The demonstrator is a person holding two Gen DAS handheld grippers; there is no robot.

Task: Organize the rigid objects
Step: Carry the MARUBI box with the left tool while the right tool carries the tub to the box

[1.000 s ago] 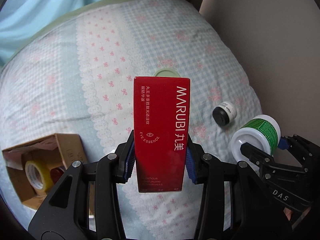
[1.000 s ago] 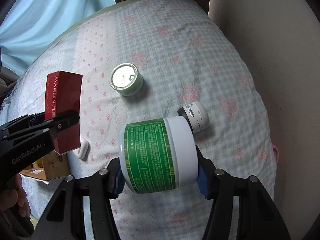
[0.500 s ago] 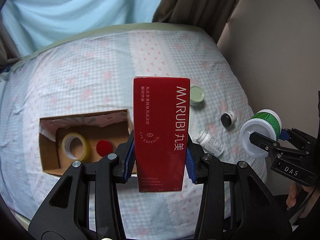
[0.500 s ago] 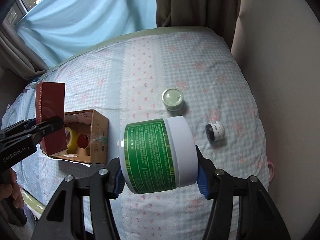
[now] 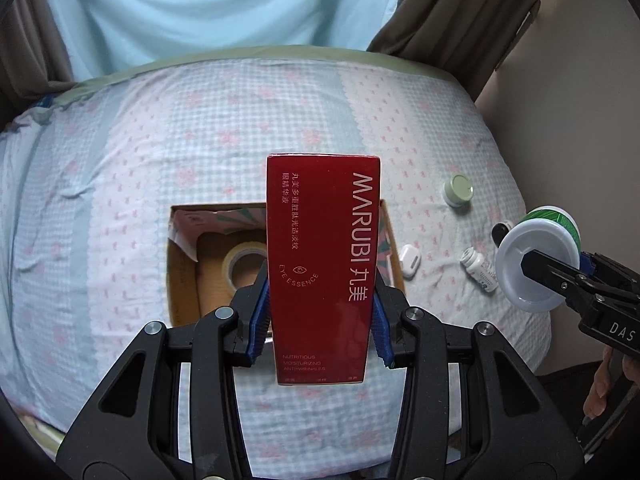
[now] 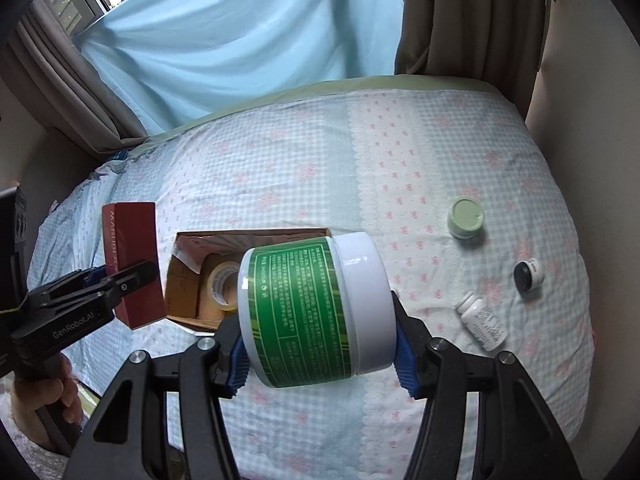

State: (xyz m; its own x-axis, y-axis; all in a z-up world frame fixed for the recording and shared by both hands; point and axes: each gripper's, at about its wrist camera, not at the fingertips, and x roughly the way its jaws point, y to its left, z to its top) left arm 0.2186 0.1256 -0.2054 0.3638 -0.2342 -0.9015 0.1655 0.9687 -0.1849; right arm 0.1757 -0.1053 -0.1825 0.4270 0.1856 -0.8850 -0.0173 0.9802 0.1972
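Observation:
My left gripper (image 5: 320, 320) is shut on a tall red carton (image 5: 323, 264), held upright above the open cardboard box (image 5: 180, 264) on the bed. In the right wrist view that same red carton (image 6: 134, 256) hangs at the left over the box's (image 6: 182, 284) left side. My right gripper (image 6: 320, 350) is shut on a white jar with a green label (image 6: 308, 312), lying sideways between the pads, above the bed just right of the box. Inside the box lies a roll of yellowish tape (image 5: 240, 264).
On the checked bedspread (image 6: 320, 168) to the right lie a pale green lidded pot (image 6: 466, 218), a small black-topped jar (image 6: 528, 274), a white pill bottle (image 6: 482, 322) and a small white case (image 5: 410, 256). A wall runs along the right; curtains hang behind.
Both grippers rose and swung left with their loads. The cardboard box has come from the far left to right under the red carton, and the loose items have shrunk away to the right.

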